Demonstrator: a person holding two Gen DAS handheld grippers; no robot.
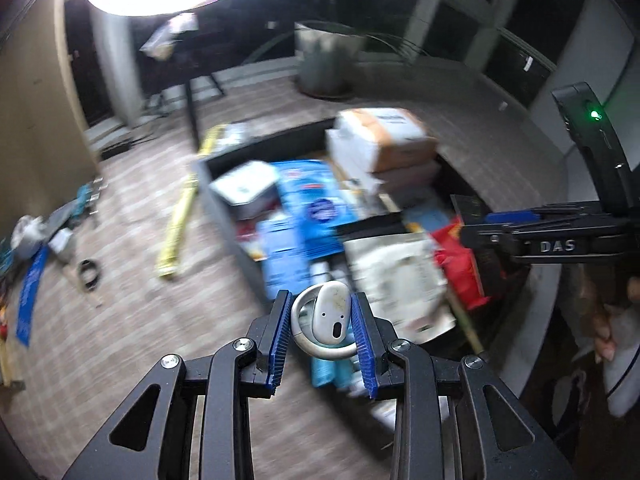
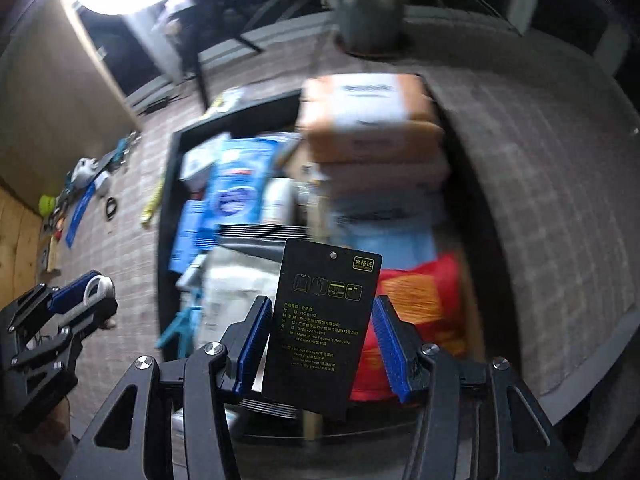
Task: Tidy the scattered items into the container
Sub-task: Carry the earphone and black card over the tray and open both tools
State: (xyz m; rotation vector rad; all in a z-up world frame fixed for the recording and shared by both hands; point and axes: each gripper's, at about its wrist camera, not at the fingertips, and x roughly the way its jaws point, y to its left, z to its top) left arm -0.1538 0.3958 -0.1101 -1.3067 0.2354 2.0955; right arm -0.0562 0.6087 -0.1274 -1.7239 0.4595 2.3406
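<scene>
Left gripper is clamped on a white ear-hook earbud; right gripper pinches a black clothing hang tag, both over the crammed dark storage box on the floor. Best to lower each inside the rim, find a gap beside the red packet, then let go.

The container sits open on the floor, crammed with packets. In its far right corner stands a stack of boxes. A potted plant is behind the container. To its left lie a measuring tape, then scattered items farther out.
</scene>
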